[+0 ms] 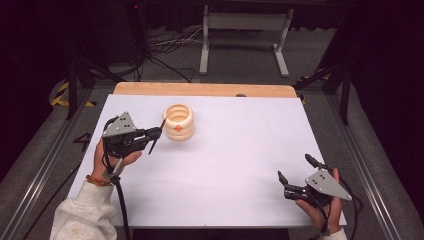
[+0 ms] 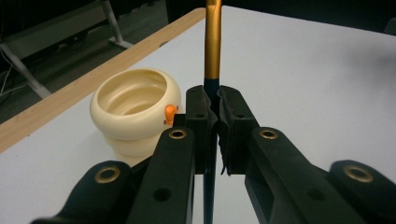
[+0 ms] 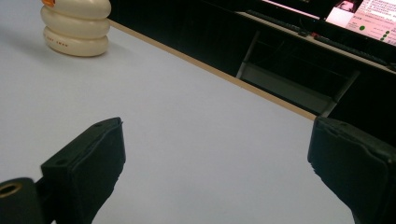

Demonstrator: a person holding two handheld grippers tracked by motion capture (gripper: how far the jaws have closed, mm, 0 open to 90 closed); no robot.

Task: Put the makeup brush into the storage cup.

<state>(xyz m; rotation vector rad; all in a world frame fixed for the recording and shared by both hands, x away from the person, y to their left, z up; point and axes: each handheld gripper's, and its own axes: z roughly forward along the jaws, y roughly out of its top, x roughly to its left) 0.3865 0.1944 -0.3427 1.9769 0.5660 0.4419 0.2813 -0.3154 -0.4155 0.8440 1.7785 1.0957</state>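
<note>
My left jaws are pinching a slim pen, dark at the grip and gold beyond it. In the high view the pen runs through my left jaws from about one o'clock down to seven, tilted, off the white surface. The cream ribbed cup sits just beside them, toward two o'clock, mouth upward. My left hand is the nearer by far. My right jaws rest well apart at four o'clock, spread wide, holding nothing.
</note>
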